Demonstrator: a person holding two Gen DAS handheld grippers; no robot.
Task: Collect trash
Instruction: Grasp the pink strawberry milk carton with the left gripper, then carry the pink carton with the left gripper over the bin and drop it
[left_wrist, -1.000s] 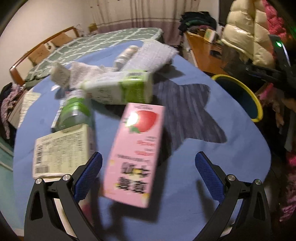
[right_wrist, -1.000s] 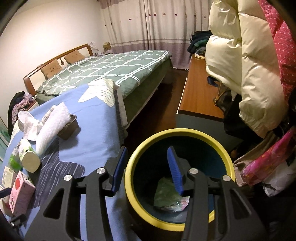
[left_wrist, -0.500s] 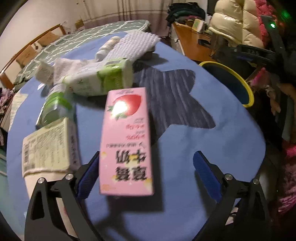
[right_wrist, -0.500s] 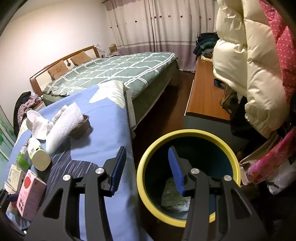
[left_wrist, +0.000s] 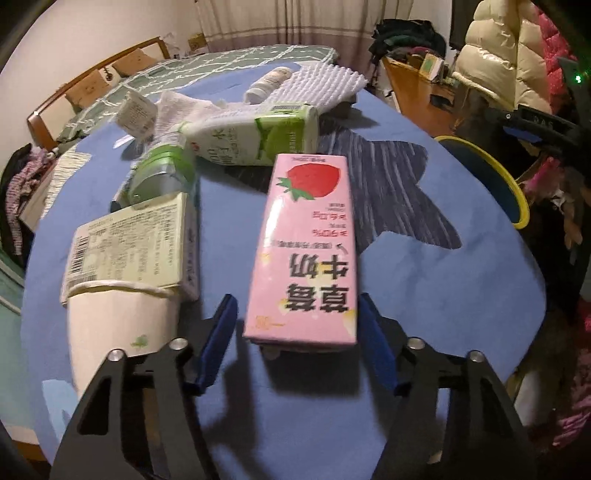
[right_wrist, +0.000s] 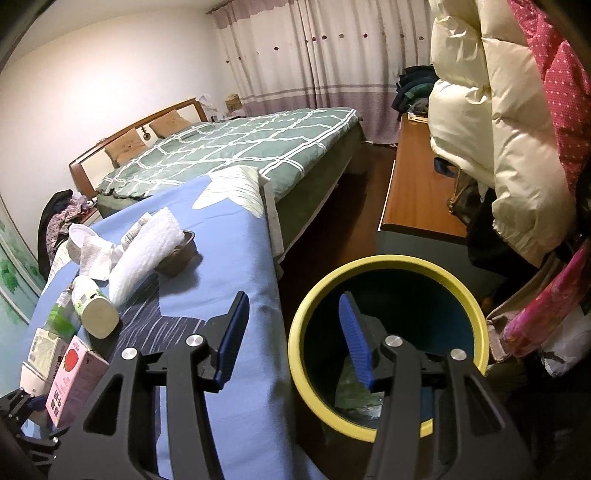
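A pink strawberry milk carton (left_wrist: 306, 240) lies flat on the blue table cover (left_wrist: 443, 295). Its near end sits between the blue pads of my left gripper (left_wrist: 297, 314). The jaws are closing, and slim gaps show on both sides of the carton. From the right wrist view the carton (right_wrist: 70, 380) is at the table's near left corner. My right gripper (right_wrist: 291, 339) hangs open over the yellow-rimmed bin (right_wrist: 476, 314), one finger above the inside and one outside the rim. Crumpled trash (right_wrist: 354, 395) lies at the bin's bottom.
Left of the pink carton lie a pale green carton (left_wrist: 129, 247), a green-capped bottle (left_wrist: 162, 173), a green-and-white milk carton (left_wrist: 255, 136), tissues (left_wrist: 181, 107) and a white foam sheet (left_wrist: 317, 85). A bed (right_wrist: 240, 144), a wooden bench (right_wrist: 417, 184) and hanging coats (right_wrist: 498, 110) surround the table.
The left jaws have narrowed from wide open to close beside the pink carton, which now lies straight between them. The right gripper stays over the bin, barely shifted.
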